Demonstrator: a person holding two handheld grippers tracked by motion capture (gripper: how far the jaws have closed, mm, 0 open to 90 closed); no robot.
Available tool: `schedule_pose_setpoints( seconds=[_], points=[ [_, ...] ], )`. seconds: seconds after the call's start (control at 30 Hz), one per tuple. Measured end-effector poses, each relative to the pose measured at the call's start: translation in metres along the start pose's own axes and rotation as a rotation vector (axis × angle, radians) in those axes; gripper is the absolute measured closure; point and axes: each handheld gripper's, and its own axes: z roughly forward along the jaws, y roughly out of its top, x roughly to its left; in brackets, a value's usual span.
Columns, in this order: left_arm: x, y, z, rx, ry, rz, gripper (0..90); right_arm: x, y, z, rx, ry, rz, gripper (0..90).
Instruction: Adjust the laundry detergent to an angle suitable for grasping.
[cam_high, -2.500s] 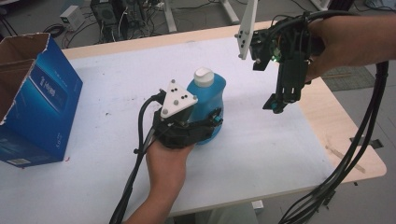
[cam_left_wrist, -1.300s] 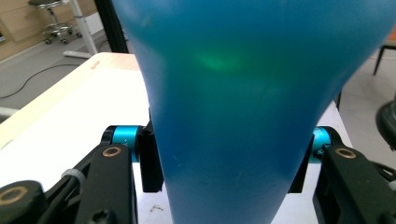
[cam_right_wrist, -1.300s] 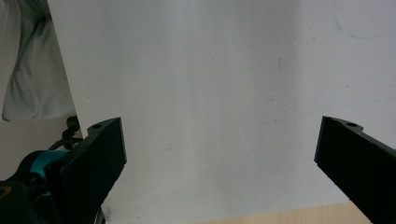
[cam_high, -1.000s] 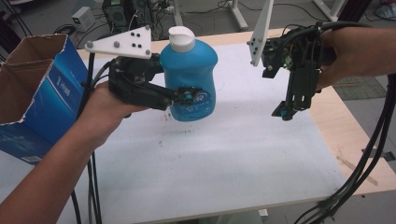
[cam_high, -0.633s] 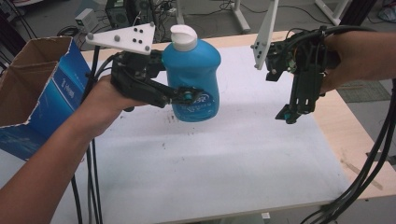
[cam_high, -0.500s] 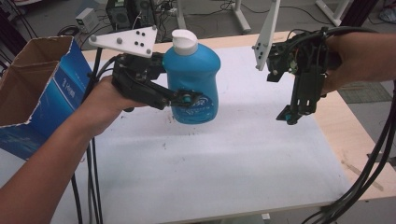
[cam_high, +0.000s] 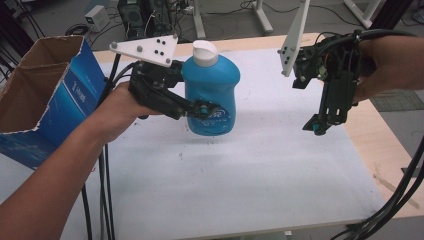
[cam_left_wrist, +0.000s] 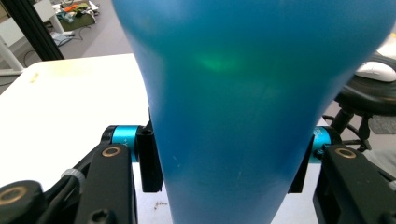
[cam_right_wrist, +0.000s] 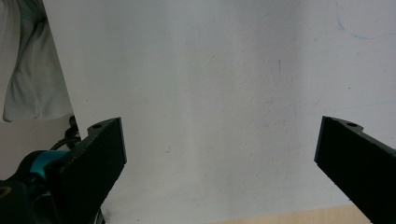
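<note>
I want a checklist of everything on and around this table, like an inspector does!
Surface: white table with small marks, bare wooden edge at right.
Job's things: blue bottle with white cap, upright, held above the table; open blue cardboard box at left.
Clutter: nothing seen.
Grippers: left gripper clamped on the bottle; right gripper empty, jaws wide apart, pointing down over the table.
Cables: black cables trail from the left gripper; more hang at right.
Surroundings: grey floor, equipment and metal stand legs behind the table.
</note>
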Motion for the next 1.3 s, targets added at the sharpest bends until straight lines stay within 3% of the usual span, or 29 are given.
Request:
schedule_pose_setpoints(
  seconds=[0.3,0.53,0.8,1.3],
  points=[
    [0.003,-0.022,0.003,0.038,-0.030,-0.013,46.0,-0.002,0.001,0.002,0.010,0.002,-0.002,1.5],
    [0.007,-0.032,0.006,0.038,-0.031,-0.028,46.1,-0.003,0.004,0.005,0.014,0.008,-0.005,1.5],
    [0.007,-0.048,0.015,0.047,-0.066,-0.035,46.1,-0.004,0.007,0.007,0.021,0.014,0.003,1.5],
    [0.006,-0.055,0.013,0.057,-0.085,-0.026,45.0,-0.009,0.012,0.012,0.024,0.024,-0.005,1.5]
  ],
)
